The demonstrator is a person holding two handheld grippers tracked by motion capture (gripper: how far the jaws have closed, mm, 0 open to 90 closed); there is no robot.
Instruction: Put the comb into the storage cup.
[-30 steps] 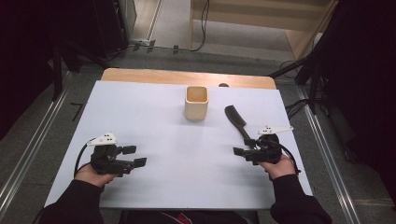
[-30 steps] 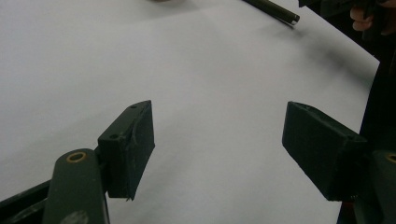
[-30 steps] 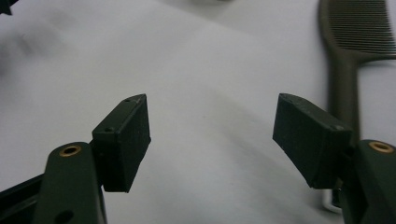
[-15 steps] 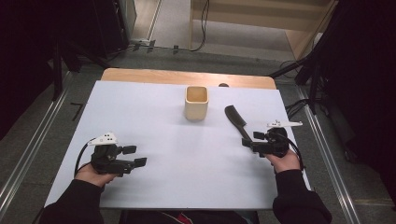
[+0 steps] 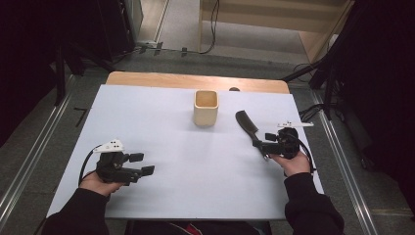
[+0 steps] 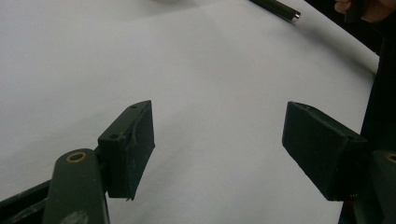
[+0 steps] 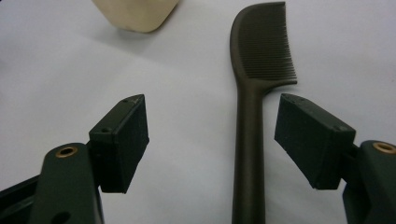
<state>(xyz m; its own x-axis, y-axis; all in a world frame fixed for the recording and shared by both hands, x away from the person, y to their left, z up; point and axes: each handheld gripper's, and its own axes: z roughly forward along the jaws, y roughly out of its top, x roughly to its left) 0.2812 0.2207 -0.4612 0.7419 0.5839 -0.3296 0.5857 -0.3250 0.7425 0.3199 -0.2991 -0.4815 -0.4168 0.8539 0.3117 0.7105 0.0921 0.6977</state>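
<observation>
Comb handle lies between right gripper's wide-open fingers, nearer one, ungripped.

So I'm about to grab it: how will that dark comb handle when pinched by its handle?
The comb looks like one moulded plastic piece, so probably stiff and light. Its smooth, narrow handle could slip or twist between the open right gripper. Lying flat, it shouldn't roll.
</observation>
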